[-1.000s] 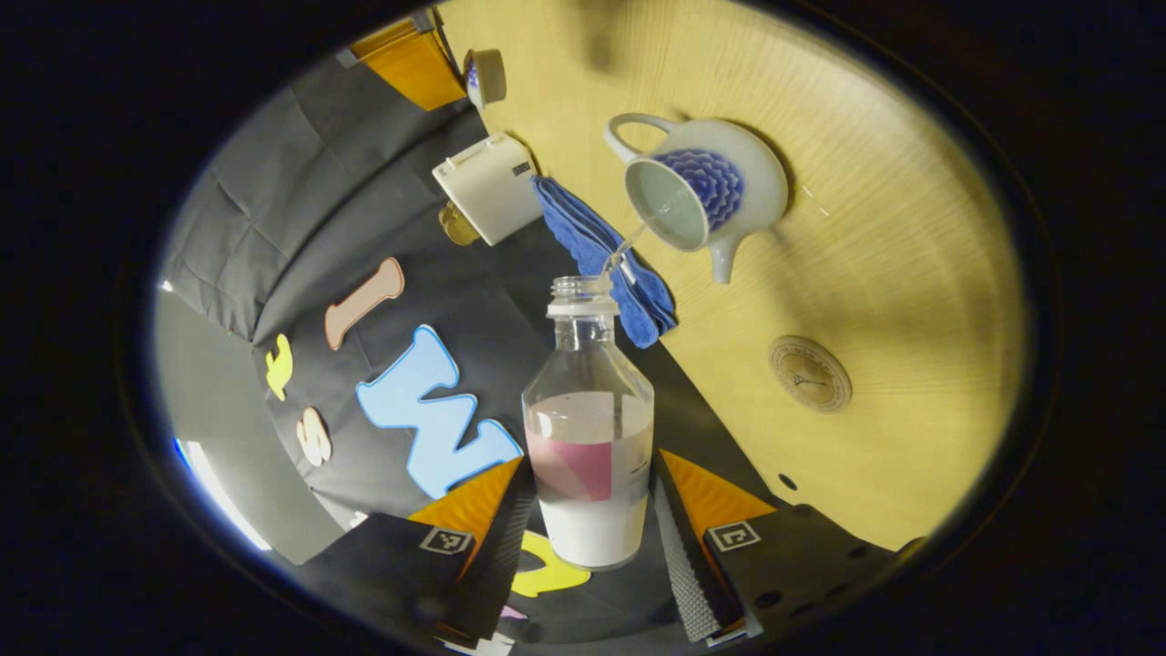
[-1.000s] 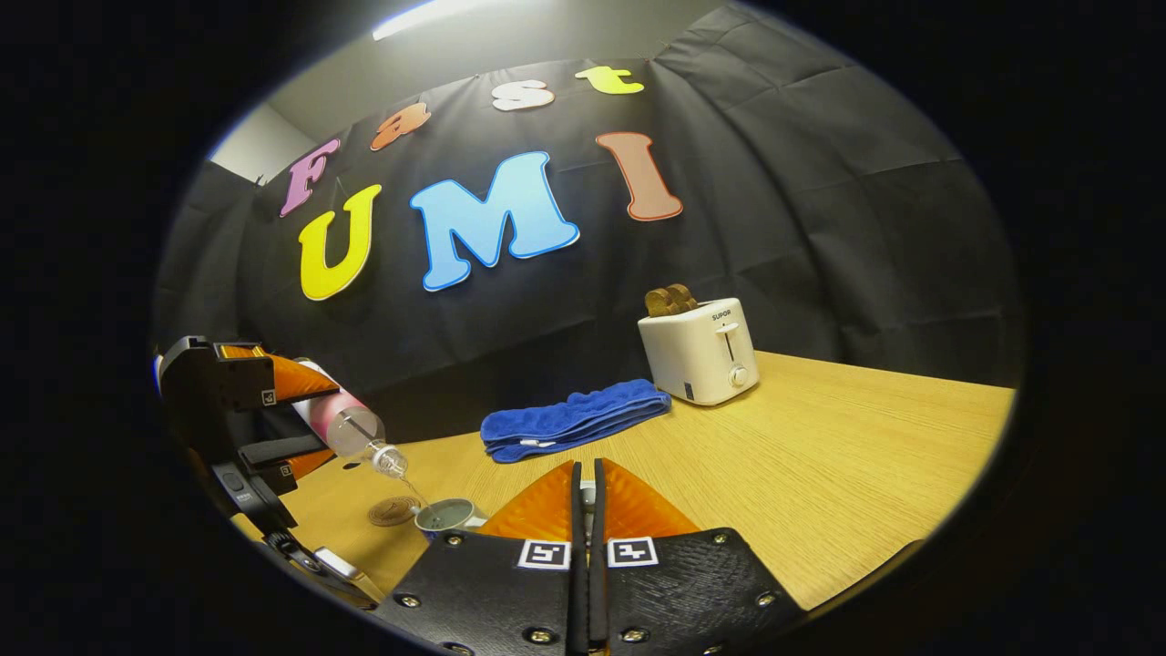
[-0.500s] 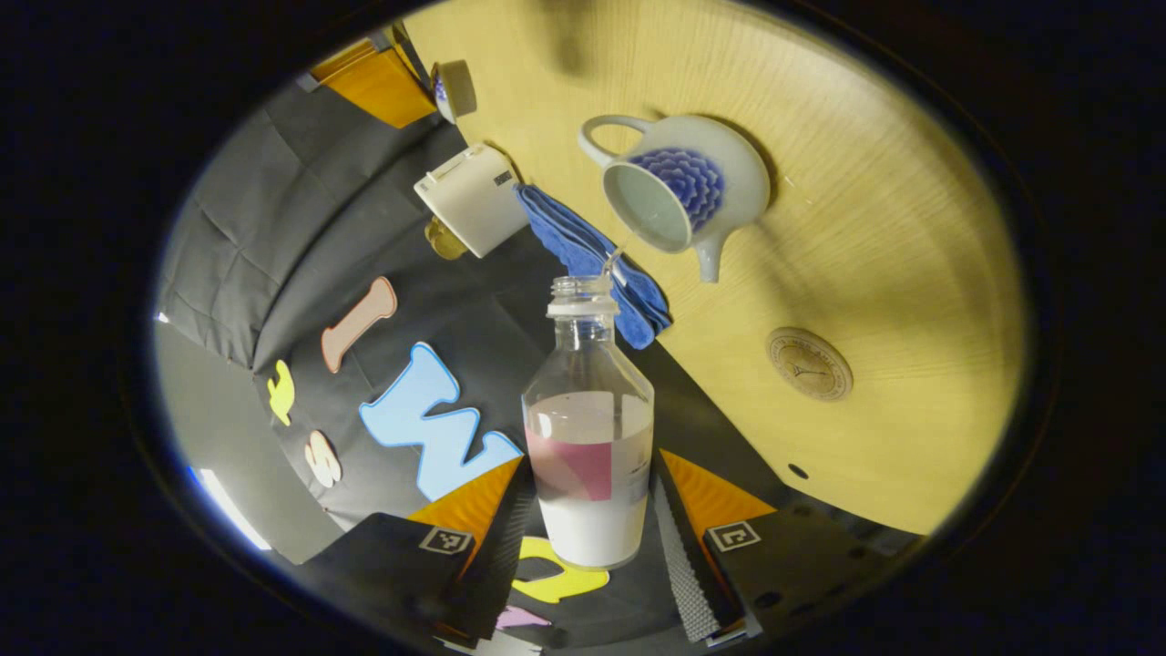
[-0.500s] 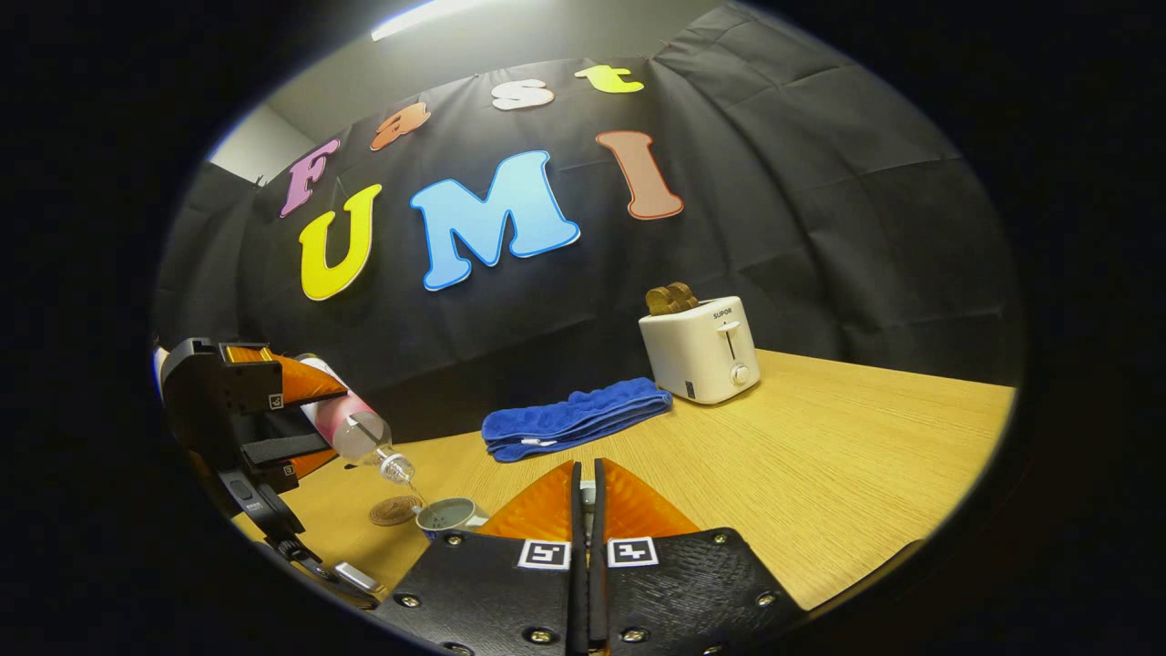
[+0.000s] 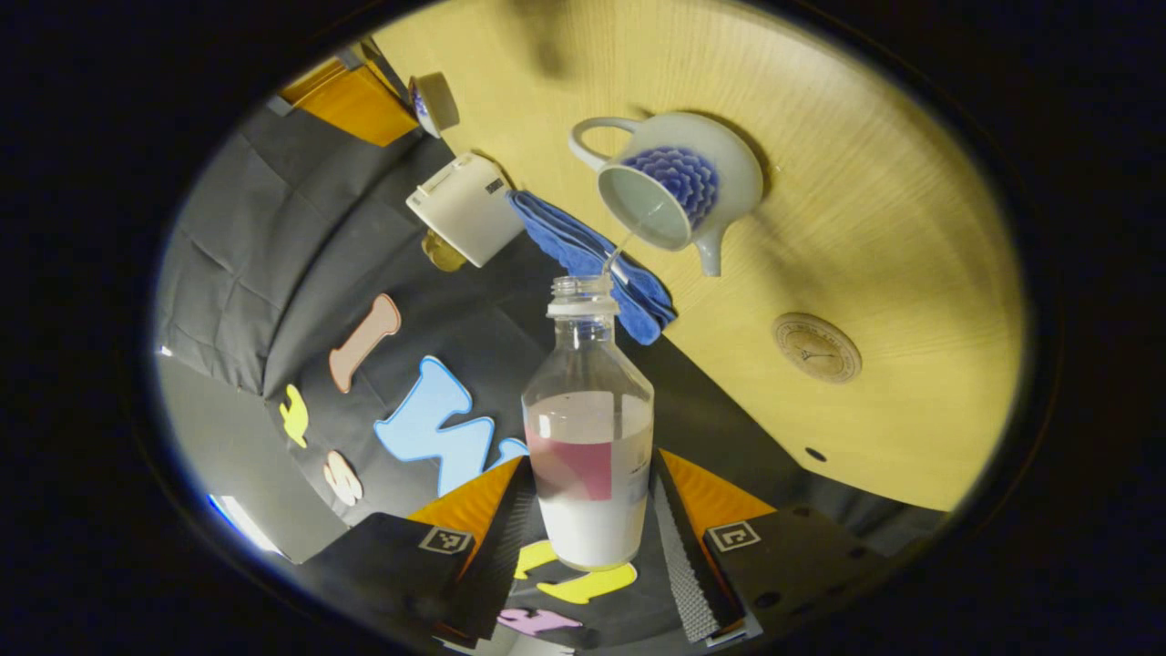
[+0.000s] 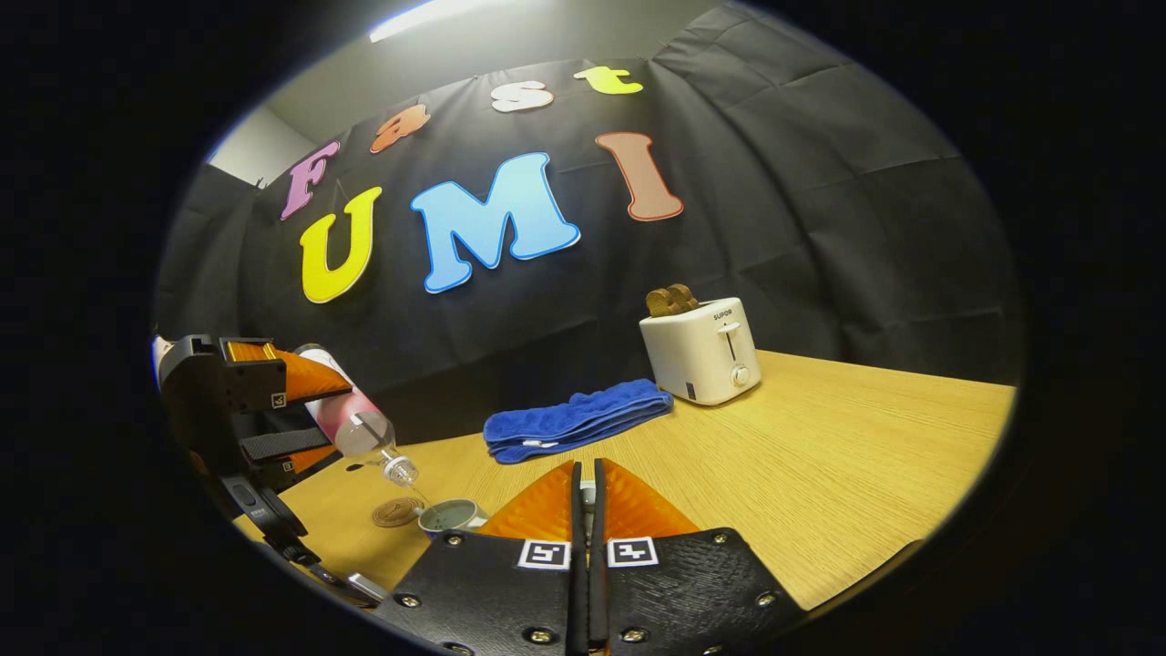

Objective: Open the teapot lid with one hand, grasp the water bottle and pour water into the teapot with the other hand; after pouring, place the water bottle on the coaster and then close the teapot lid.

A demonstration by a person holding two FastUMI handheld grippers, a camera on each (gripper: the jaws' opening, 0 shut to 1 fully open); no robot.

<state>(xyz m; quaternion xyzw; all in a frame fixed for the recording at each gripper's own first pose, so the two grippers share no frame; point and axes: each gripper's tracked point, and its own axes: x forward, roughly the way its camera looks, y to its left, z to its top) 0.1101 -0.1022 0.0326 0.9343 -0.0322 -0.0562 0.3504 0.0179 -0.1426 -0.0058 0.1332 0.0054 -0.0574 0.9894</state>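
In the left gripper view our left tongs (image 5: 592,510) are clamped on one clear plastic water bottle with a pink label (image 5: 590,428), a finger pressed to each side of its lower body. The bottle is tipped mouth-first, and a thin stream of water (image 5: 629,241) runs from its open neck into the one white ceramic teapot with a blue flower pattern (image 5: 679,187). The teapot stands open on the light wooden bench (image 5: 874,210), its spout toward the one round brown coaster (image 5: 816,347), which lies bare and apart from it. Past the teapot's handle side we count one folded blue towel (image 5: 592,260) and one white toaster (image 5: 463,208) holding brownish toast.

In the right gripper view our right tongs (image 6: 587,497) have their fingers drawn together, with something small and pale just visible in the narrow slit between them; we cannot tell what it is. In the left gripper view, far off at the top, a small round white-and-blue piece (image 5: 424,96) sits beside a gripper finger; it may be the teapot's lid. The right gripper view also shows the other gripper holding the tilted bottle above the teapot, the coaster just behind.
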